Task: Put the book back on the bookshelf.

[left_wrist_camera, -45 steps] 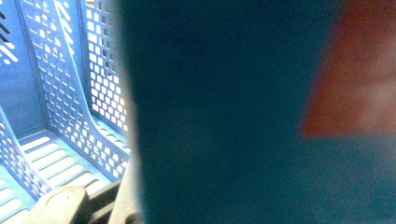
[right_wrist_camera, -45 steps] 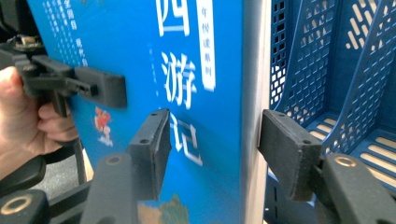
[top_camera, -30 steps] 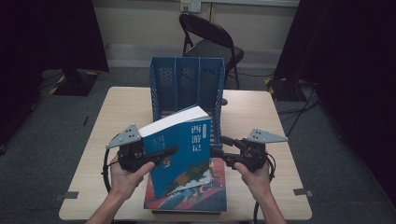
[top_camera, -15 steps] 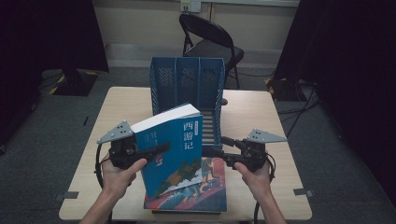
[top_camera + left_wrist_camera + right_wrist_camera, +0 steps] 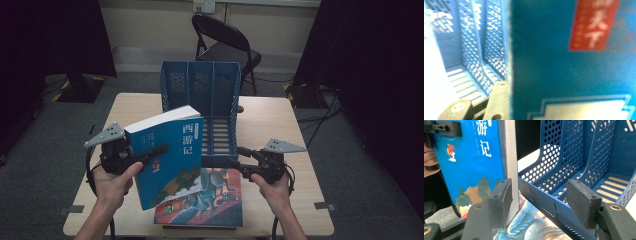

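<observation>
The blue book [image 5: 167, 152] stands raised off the table, tilted with its top leaning toward my left, its cover with white characters facing me and its white page edges at the top. My left gripper [image 5: 150, 154] pinches it by its left edge, one jaw lying across the front cover; in the left gripper view the cover [image 5: 574, 62] is blurred and close against the jaw. The book's lower corner hangs over a second book [image 5: 205, 200] with a picture cover, which lies flat at the near edge of the table [image 5: 280, 120]. My right gripper [image 5: 227, 162] is level, just to the right of the raised book, its jaws spread and holding nothing; in the right gripper view its left pad [image 5: 502, 200] sits just beside the book's spine, though I cannot tell whether it touches. The blue three-slot file rack [image 5: 202, 100] stands behind the books at mid-table. A black folding chair [image 5: 225, 45] is beyond the far edge.
</observation>
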Action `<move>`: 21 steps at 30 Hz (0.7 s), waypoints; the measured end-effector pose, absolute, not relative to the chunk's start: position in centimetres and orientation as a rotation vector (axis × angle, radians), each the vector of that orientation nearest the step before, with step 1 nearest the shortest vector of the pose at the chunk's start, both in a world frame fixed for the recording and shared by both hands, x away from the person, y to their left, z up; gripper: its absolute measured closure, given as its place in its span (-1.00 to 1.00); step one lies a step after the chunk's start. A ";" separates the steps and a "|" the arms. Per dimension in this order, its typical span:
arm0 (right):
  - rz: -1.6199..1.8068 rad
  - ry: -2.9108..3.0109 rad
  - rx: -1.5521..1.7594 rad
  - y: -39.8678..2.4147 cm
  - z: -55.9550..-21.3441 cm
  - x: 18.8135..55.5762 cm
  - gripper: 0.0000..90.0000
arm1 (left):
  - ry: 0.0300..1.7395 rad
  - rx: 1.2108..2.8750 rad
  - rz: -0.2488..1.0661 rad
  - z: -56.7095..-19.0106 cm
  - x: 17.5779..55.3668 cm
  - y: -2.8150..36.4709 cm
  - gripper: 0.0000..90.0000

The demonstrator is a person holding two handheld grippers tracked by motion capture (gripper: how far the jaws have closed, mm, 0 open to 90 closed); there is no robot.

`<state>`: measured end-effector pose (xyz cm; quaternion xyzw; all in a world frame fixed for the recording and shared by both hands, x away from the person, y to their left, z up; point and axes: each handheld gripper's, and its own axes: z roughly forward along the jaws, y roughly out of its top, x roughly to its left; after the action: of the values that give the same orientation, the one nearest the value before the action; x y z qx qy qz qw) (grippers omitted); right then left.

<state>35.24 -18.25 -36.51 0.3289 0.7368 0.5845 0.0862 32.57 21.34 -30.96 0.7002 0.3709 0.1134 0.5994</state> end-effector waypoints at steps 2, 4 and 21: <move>1.742 2.193 0.978 -18.2 -36.5 35.3 -0.17 | 0.859 1.620 0.282 -30.7 32.6 21.7 0.36; 1.743 2.194 0.975 -18.2 -36.4 35.3 -0.17 | 0.869 1.616 0.305 -30.4 32.5 21.9 0.36; 1.719 2.206 0.992 -18.3 -36.7 35.5 -0.18 | 0.946 1.531 0.383 -28.6 33.7 22.9 0.36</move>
<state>35.54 -18.32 -36.73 0.3331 0.7406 0.5771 0.0870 33.66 22.94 -28.58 0.6619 0.4089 0.1658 0.6059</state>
